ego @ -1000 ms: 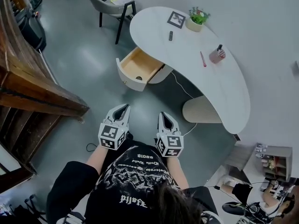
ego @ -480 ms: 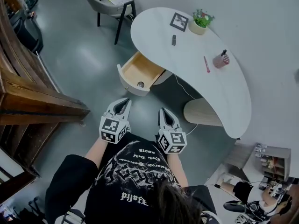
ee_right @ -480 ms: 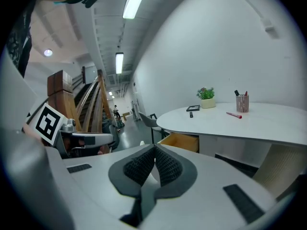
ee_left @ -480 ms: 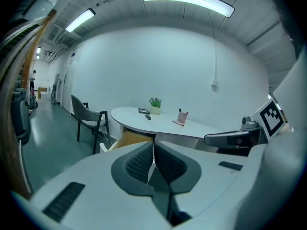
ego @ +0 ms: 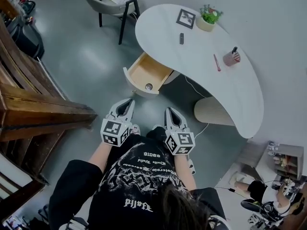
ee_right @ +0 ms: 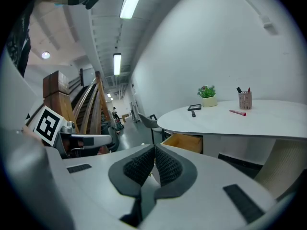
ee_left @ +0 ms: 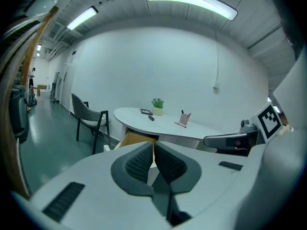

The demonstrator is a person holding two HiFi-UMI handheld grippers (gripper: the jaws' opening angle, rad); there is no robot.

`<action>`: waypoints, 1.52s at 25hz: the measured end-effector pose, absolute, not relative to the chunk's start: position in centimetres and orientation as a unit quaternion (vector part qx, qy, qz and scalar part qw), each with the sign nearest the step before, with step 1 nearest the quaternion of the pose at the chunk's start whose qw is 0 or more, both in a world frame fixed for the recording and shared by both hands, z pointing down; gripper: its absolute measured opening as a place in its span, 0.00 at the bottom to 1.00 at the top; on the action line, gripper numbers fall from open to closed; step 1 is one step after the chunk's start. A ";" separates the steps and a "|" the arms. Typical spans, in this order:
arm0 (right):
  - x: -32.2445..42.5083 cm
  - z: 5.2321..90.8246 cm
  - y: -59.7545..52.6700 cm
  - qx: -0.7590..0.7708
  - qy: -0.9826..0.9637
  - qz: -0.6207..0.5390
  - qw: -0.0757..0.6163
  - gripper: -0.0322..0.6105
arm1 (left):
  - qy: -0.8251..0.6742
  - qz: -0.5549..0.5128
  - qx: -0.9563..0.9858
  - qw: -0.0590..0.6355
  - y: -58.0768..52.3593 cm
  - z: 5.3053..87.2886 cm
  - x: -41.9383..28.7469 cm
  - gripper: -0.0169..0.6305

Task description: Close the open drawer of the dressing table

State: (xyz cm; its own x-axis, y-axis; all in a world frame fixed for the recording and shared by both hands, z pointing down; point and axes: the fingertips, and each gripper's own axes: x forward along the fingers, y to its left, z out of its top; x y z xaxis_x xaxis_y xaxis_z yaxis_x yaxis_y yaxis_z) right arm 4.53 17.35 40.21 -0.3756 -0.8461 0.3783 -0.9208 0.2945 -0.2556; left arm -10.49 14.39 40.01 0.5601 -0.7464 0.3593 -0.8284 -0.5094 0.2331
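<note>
The drawer point(ego: 146, 75) stands pulled out from under the left end of the desk point(ego: 211, 80). Its length runs from the desk toward the near left, with the front panel facing that way. Nearer, well apart from it, the left gripper point(ego: 128, 102) and right gripper point(ego: 170, 111) have their jaws together and hold nothing.

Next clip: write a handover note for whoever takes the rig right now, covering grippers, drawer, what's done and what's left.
Left hand-held gripper: shut, empty, short of the drawer.
Right hand-held gripper: shut, empty, alongside the left one.
Drawer: open, pulled out from under the white dressing table; a small round object lies inside.
Done: nothing, drawer untouched.
Left: reach the drawer front and push it fully in.
</note>
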 end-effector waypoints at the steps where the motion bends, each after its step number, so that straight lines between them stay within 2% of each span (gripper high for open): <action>1: 4.5 40.3 17.1 0.552 -0.800 0.220 0.084 0.09 | -0.455 0.106 0.863 0.192 14.2 40.0 -10.5 0.07; 9: 5.1 41.1 14.2 0.531 -0.811 0.231 0.081 0.09 | -0.495 0.132 0.834 0.204 12.3 41.5 -11.3 0.07; 23: 7.1 43.9 5.9 0.463 -0.843 0.240 0.131 0.09 | -0.549 0.166 0.785 0.232 7.7 44.1 -9.2 0.07; 38: 5.8 46.0 -1.2 0.337 -0.892 0.251 0.165 0.09 | -0.598 0.209 0.724 0.272 4.4 47.4 -7.7 0.07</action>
